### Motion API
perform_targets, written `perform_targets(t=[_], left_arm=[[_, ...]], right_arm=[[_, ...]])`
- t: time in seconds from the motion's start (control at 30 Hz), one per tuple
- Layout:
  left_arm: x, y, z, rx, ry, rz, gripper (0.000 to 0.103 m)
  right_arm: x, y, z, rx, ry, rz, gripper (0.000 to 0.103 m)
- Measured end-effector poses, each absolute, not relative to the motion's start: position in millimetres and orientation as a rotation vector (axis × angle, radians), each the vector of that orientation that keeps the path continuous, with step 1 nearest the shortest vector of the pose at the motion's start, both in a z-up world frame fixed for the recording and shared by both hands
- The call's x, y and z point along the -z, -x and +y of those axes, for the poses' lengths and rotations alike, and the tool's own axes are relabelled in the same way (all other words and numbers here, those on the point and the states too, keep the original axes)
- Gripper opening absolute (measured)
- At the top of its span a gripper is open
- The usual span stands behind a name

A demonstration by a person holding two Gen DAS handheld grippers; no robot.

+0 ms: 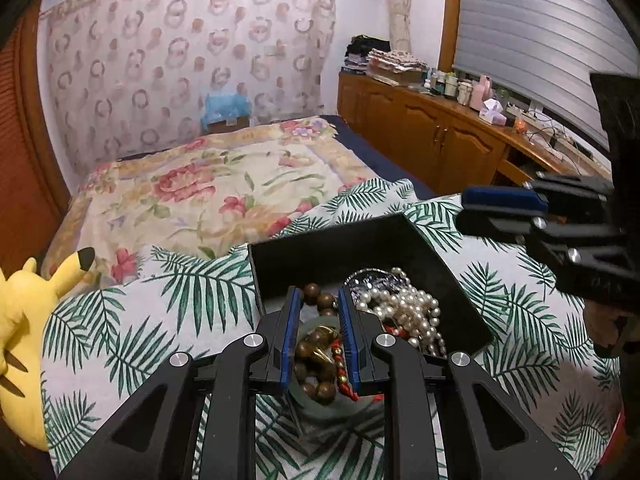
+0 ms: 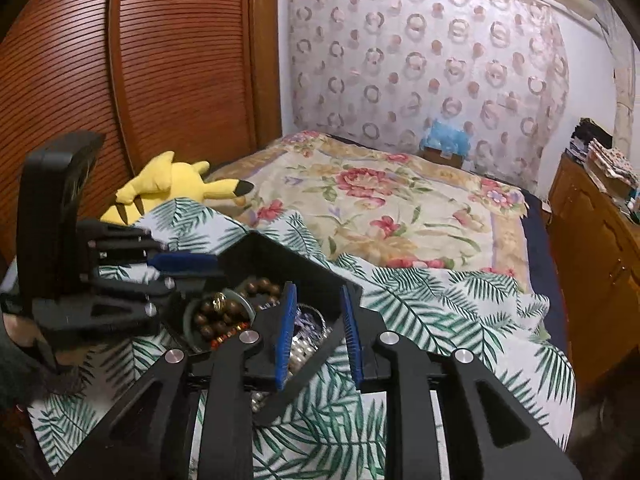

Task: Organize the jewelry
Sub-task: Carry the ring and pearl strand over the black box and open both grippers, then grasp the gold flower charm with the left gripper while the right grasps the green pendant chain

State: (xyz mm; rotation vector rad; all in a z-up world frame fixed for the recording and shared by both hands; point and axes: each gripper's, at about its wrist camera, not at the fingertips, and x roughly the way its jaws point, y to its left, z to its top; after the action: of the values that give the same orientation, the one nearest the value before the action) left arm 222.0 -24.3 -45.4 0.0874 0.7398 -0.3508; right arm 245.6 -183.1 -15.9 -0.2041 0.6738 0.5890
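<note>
A black open box sits on a palm-leaf cloth and holds a white pearl necklace, a silvery piece and brown wooden beads. My left gripper is closed on a pale round dish that carries brown beads, a gold ring and red beads; the dish shows in the right wrist view at the box's near-left corner. My right gripper is open and empty, its fingers straddling the box's near edge. It shows at the right in the left wrist view.
The palm-leaf cloth covers the near end of a bed with a floral blanket. A yellow plush toy lies at the bed's left. Wooden cabinets with clutter line the right wall. A wooden wardrobe stands left.
</note>
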Motion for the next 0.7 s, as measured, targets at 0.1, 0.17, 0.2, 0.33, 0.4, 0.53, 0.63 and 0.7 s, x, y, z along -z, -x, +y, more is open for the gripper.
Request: perform_targets(t=[0.1, 0.17, 0.2, 0.33, 0.4, 0.53, 0.63, 0.7], left_arm=[[43.5, -226.3, -25.7, 0.352, -0.092, 0.734, 0.018], [42.8, -230.3, -26.9, 0.349, -0.096, 0.735, 0.018], [42.5, -230.9, -27.1, 0.347, -0.096, 0.734, 0.018], [38.4, -227.9, -26.6, 0.344, -0.093, 0.724, 0.018], [37.6, -222.1, -24.3, 0.345, -0.086, 0.722, 0.019], [37.3, -202.7, -19.8, 0.344, -0.072, 0.722, 0.028], [34.7, -184.7, -17.5, 0.343, -0.076, 0.715, 0.030], [33.5, -170.1, -15.5, 0.343, -0.075, 0.706, 0.040]], right_arm=[[21.2, -244.2, -190.7, -0.579, 0.198, 0.681, 0.025], [24.8, -242.9, -194.9, -0.572, 0.188, 0.688, 0.025], [25.6, -242.8, -197.4, -0.570, 0.184, 0.690, 0.025], [27.1, -234.9, -203.5, -0.564, 0.170, 0.691, 0.025], [27.6, -227.6, -206.3, -0.567, 0.164, 0.690, 0.025], [29.5, -210.4, -207.4, -0.566, 0.157, 0.691, 0.025], [31.2, -193.0, -206.9, -0.569, 0.152, 0.691, 0.025], [32.8, -182.1, -206.5, -0.577, 0.146, 0.693, 0.025]])
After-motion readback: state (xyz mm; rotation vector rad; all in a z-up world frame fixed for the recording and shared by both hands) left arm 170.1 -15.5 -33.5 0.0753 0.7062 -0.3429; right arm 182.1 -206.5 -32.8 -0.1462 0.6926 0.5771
